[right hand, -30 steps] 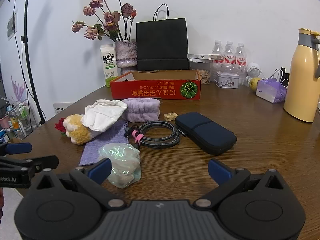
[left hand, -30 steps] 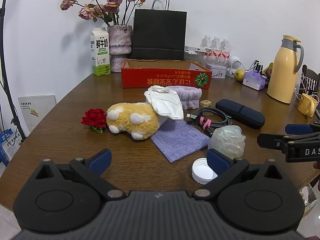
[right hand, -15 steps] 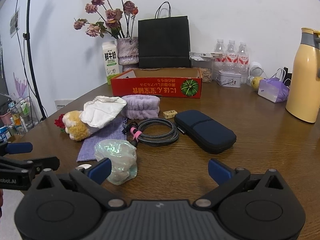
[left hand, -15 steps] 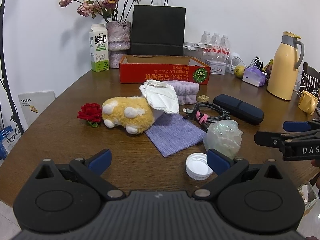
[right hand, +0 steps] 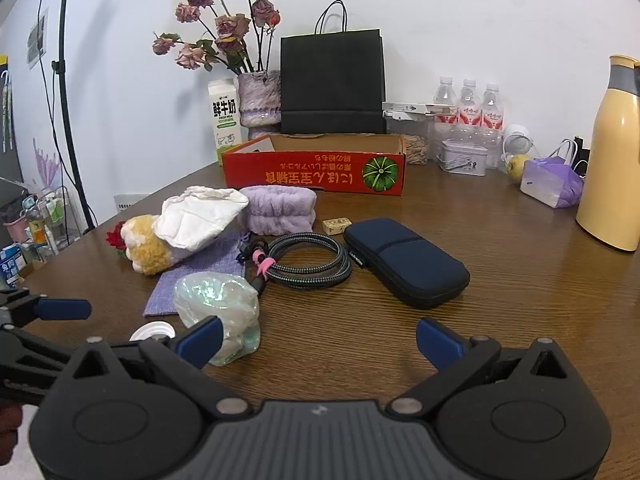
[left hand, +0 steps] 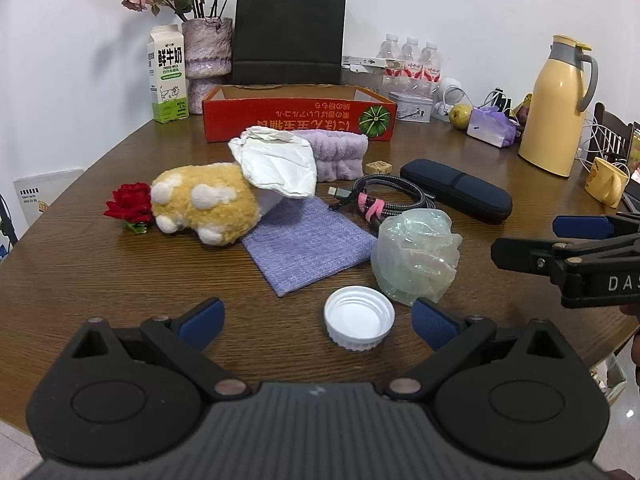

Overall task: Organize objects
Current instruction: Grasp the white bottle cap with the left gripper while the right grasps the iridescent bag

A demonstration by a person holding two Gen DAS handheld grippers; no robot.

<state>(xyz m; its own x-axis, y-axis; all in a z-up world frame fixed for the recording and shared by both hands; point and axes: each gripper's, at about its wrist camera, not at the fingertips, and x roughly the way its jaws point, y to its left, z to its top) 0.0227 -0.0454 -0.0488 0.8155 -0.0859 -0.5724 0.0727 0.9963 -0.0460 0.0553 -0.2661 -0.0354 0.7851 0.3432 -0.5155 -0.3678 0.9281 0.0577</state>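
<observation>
My left gripper [left hand: 316, 318] is wide, jaws closing, white cap [left hand: 359, 317] between them but nearer the right pad, untouched. Right gripper [right hand: 320, 338] wide, empty, farther off.

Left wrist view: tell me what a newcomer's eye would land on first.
Probably the yellow plush toy left of centre on the brown table, with a red rose against its left side and a white cloth draped over its right end. Behind them a red box lies across the table. Nearest, a white cap lies between the closing, untouching jaws of the left gripper.
</observation>
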